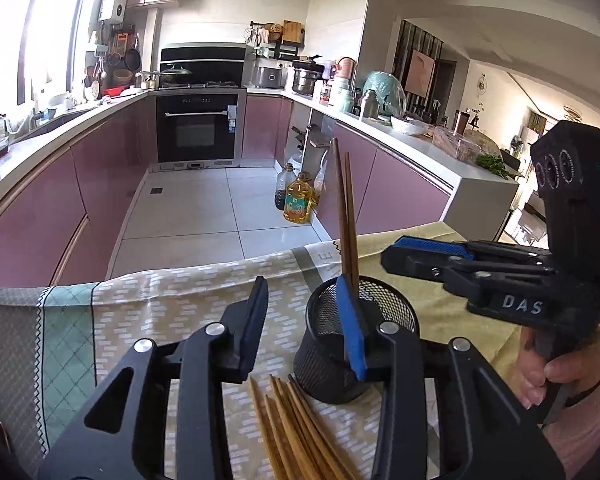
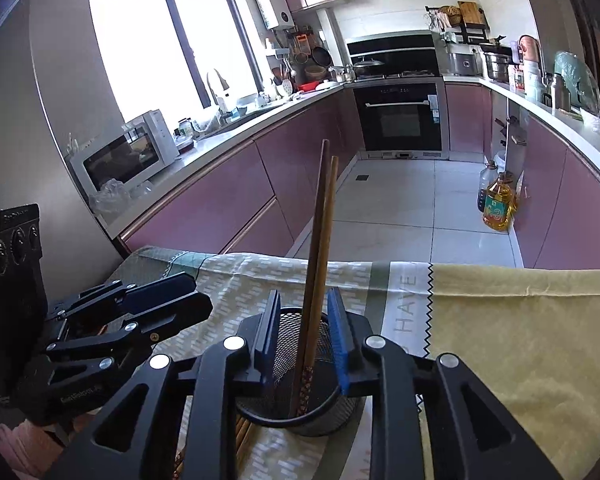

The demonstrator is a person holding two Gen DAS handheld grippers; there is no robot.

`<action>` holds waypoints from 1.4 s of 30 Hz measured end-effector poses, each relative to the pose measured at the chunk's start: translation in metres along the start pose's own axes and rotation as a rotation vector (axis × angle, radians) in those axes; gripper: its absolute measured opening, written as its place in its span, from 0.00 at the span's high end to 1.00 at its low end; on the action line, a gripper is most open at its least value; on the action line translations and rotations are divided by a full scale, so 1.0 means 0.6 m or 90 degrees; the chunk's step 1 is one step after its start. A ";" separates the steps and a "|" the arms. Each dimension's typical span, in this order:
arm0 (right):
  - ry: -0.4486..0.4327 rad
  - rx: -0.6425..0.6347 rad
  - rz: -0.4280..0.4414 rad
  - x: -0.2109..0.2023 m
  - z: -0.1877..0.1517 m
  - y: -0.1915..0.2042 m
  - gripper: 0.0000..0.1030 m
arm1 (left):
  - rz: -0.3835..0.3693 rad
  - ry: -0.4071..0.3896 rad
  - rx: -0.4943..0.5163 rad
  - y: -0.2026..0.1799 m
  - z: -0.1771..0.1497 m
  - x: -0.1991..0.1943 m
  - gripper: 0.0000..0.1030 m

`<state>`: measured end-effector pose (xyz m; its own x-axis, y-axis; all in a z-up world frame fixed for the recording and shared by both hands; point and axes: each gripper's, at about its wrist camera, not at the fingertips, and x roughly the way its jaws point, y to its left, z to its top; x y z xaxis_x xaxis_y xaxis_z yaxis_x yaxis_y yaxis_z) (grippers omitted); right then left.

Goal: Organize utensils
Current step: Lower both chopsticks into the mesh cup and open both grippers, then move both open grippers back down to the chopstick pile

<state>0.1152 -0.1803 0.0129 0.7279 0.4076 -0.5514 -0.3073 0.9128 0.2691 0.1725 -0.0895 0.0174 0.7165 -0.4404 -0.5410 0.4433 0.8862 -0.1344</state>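
Progress early: two chopsticks (image 2: 320, 240) stand upright in mesh cup (image 1: 356, 344) on the cloth-covered surface (image 2: 520, 320), leaning on its rim. Loose chopstick pile (image 1: 296, 432) lies flat on the cloth just beside the cup, not yet sorted, so most of the job is left. Right tool (image 2: 306, 336) straddles the standing pair, pads apart, released. Left tool (image 1: 306, 328) over the pile, jaws parted, grasping nothing

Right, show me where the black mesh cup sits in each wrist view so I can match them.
Left wrist view: mesh cup lower centre, right of the open fingers, partly behind the blue pad.
Right wrist view: mesh cup bottom centre, between the fingers.
Shared landmark: two upright chopsticks standing in it.
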 end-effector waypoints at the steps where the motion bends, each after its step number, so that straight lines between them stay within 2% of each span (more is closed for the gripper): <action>1: -0.008 -0.007 0.009 -0.013 -0.006 0.006 0.76 | 0.004 0.000 0.002 0.004 -0.008 -0.009 0.61; 3: -0.021 -0.026 0.025 -0.037 -0.023 0.021 0.69 | 0.011 0.006 0.009 0.013 -0.025 -0.024 0.58; 6: -0.013 -0.058 0.043 -0.056 -0.059 0.049 0.65 | 0.018 0.038 0.016 0.028 -0.064 -0.033 0.58; 8: 0.018 -0.063 0.054 -0.049 -0.088 0.060 0.65 | 0.033 0.061 0.022 0.037 -0.094 -0.032 0.58; 13: 0.106 -0.039 0.051 0.005 -0.151 0.071 0.65 | 0.030 0.129 0.011 0.056 -0.165 -0.020 0.59; 18: 0.153 -0.026 0.034 0.044 -0.189 0.078 0.65 | 0.045 0.163 0.016 0.052 -0.217 -0.009 0.59; 30: 0.172 -0.053 -0.021 0.070 -0.226 0.106 0.66 | 0.038 0.194 0.011 0.041 -0.240 0.011 0.62; 42: 0.181 -0.054 -0.031 0.067 -0.224 0.098 0.71 | 0.045 0.198 0.011 0.041 -0.243 0.008 0.69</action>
<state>0.0437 -0.1066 -0.0996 0.5458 0.3432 -0.7644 -0.3345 0.9257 0.1768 0.1085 -0.0487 -0.1097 0.5481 -0.3109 -0.7765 0.4092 0.9093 -0.0753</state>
